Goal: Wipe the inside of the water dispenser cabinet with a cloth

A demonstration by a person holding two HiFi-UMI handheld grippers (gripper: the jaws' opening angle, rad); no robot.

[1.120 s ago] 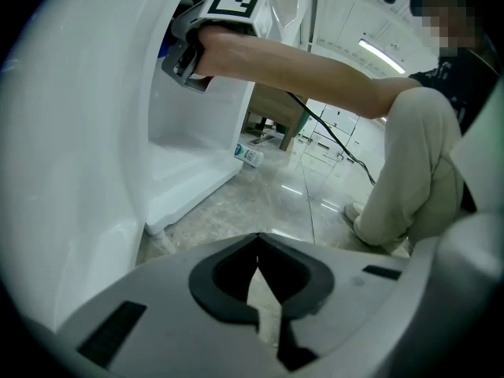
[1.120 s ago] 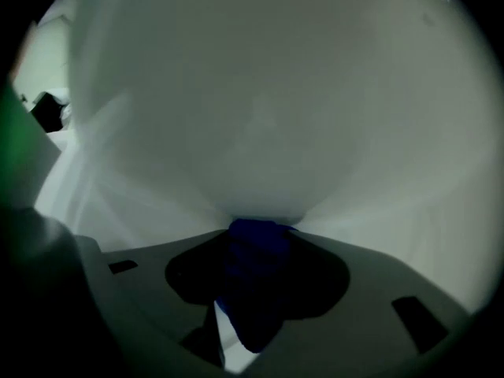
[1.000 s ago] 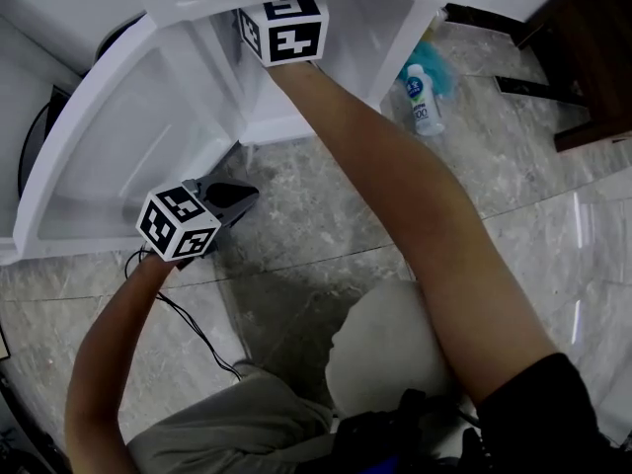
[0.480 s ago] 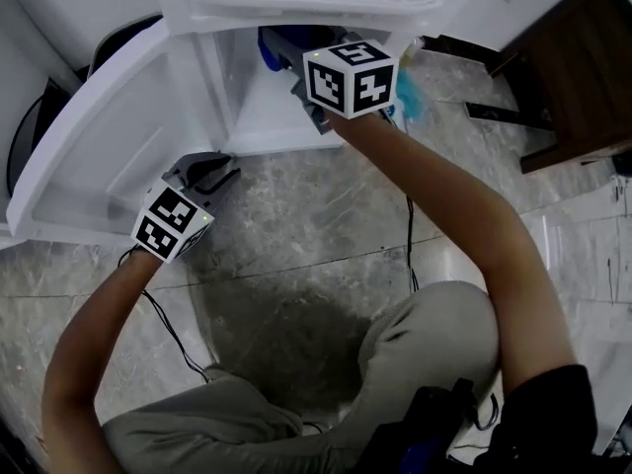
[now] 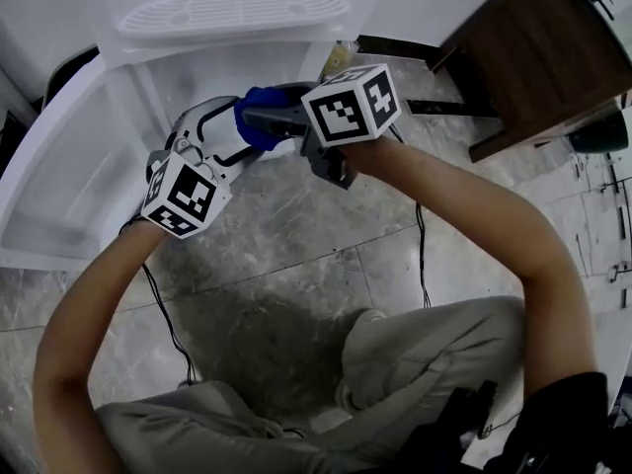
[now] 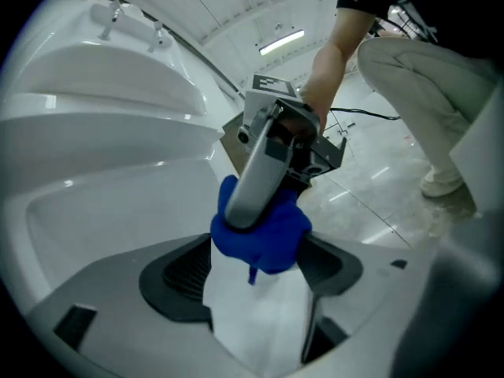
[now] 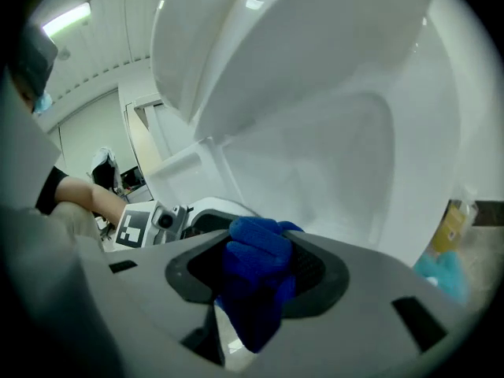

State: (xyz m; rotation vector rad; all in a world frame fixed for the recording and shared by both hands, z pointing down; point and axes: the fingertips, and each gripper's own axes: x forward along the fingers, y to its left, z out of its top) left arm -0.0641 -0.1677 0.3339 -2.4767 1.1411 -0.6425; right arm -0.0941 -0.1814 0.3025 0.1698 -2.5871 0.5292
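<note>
The blue cloth point(image 5: 257, 126) is bunched in front of the open white dispenser cabinet point(image 5: 188, 82). My right gripper point(image 5: 263, 124) points left and is shut on the blue cloth point(image 7: 256, 278). My left gripper point(image 5: 219, 134) faces it from the left. Its jaws are opening wide, with the blue cloth point(image 6: 260, 235) between them, and its pads do not press on the cloth. In the left gripper view, a grey finger of the right gripper point(image 6: 258, 181) lies over the cloth. The cabinet door point(image 5: 54, 181) swings open at the left.
A white grille tray point(image 5: 232, 10) tops the dispenser. Dark wooden furniture point(image 5: 553, 42) stands at the upper right. A black cable point(image 5: 423, 240) runs over the marble floor, and the person's knees fill the bottom. A yellow bottle point(image 7: 453, 223) and a teal object point(image 7: 445, 278) sit beside the cabinet.
The right gripper came out of the cabinet with the cloth and swung left. The left gripper rose from the door's lower edge to meet it, and its jaws opened.
</note>
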